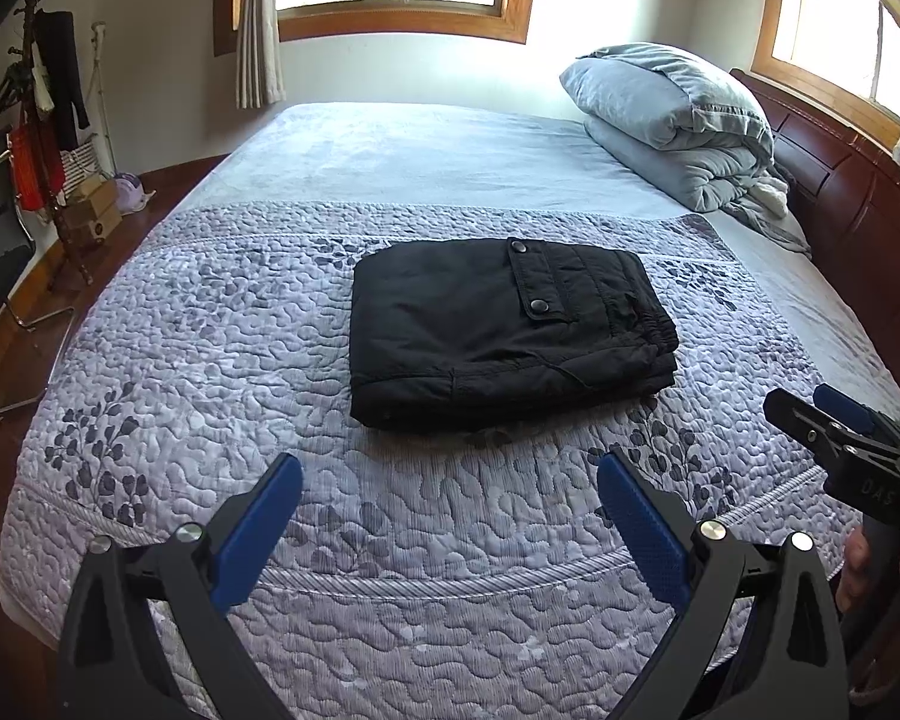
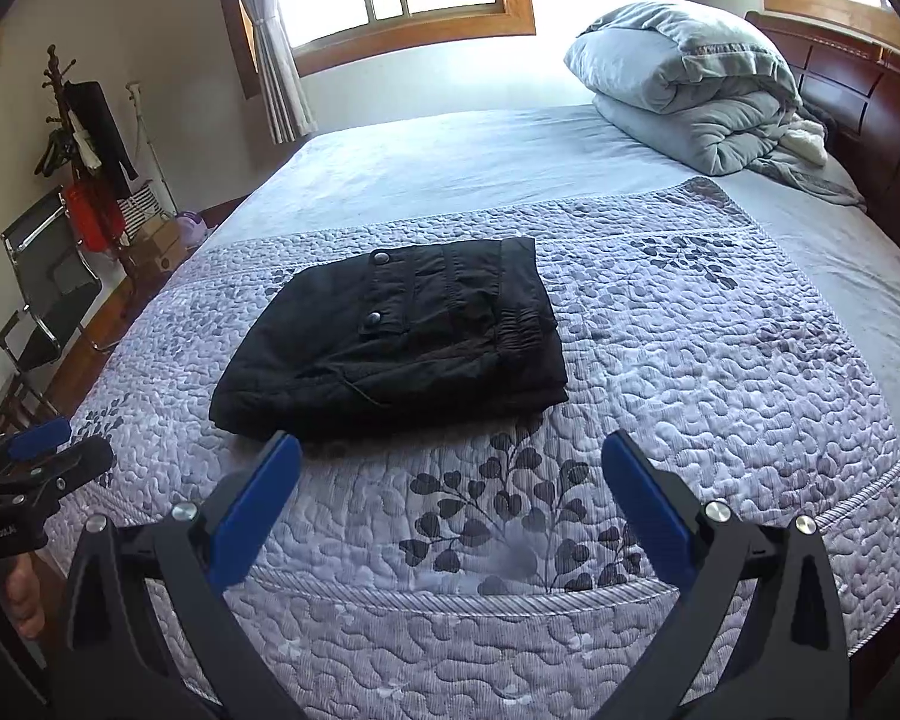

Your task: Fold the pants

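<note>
One coat rack point(image 1: 42, 120) stood at far left beside a chair point(image 2: 48, 294). Black pants point(image 1: 504, 330) lay folded on the quilt point(image 1: 210, 360), unobstructed. Left gripper point(image 1: 450, 504) and right gripper point(image 2: 450, 480) hovered near, jaws spread, empty. Folded duvet point(image 1: 678, 120) sat far right.

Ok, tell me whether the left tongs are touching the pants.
Apart. The left wrist view shows bare quilt between the open left tongs and the pants.
</note>
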The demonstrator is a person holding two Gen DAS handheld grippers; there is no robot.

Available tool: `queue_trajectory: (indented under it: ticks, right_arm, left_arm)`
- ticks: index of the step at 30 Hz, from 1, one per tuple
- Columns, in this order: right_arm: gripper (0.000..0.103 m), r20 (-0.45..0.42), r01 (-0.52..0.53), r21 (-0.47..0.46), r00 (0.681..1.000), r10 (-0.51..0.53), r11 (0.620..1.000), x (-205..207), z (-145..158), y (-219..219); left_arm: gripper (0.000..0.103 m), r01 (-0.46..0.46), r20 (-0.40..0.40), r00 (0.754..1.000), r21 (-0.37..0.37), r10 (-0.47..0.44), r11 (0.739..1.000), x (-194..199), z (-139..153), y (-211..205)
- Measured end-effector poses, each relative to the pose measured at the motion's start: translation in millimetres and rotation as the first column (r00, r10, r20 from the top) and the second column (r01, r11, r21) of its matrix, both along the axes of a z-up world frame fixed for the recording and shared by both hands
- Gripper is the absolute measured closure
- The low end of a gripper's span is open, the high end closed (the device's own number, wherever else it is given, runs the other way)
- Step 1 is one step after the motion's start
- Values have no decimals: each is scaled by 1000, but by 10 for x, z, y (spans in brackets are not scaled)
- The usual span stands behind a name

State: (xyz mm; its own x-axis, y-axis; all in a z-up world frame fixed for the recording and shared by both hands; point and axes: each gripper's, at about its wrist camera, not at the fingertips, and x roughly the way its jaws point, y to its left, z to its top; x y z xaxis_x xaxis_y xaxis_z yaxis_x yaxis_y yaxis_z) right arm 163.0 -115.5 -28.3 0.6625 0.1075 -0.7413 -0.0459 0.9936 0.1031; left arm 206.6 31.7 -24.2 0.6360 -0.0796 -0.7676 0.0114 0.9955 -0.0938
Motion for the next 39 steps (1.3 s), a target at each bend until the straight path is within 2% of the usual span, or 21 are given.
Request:
queue_trajectory:
  ticks: [39]
  right_arm:
    - [3, -3, 2, -1, 1000, -2, 1000, 32, -13, -26]
  left_arm:
    - [4, 10, -12, 1000, 6, -10, 1000, 54, -34, -9]
